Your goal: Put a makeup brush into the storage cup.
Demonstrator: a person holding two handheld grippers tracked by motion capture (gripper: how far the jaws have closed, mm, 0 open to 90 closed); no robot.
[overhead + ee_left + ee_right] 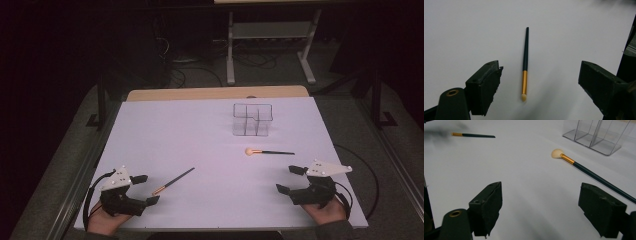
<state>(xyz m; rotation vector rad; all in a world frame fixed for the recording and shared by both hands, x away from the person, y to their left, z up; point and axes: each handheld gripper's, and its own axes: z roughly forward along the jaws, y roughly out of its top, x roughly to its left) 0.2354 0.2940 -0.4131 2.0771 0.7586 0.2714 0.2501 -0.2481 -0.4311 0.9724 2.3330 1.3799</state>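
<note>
Two makeup brushes lie flat on the white table (200, 135). A thin brush (173, 181) (525, 62) (472, 135) with a dark handle, gold ferrule and small tip rests just ahead of my left gripper (145, 189) (539, 83), whose jaws stand open and hold nothing. A wider brush (269, 152) (584, 170) with a round cream head lies right of centre, ahead of my right gripper (291, 179) (549, 210), also open and holding nothing. A clear plastic organiser (252, 119) (599, 135) with several compartments stands behind it.
The wooden far edge of the table (215, 93) shows behind the white sheet. Beyond it, on the dark floor, are a metal stand (270, 45) and cables. A black cable (367, 175) loops off the right table edge.
</note>
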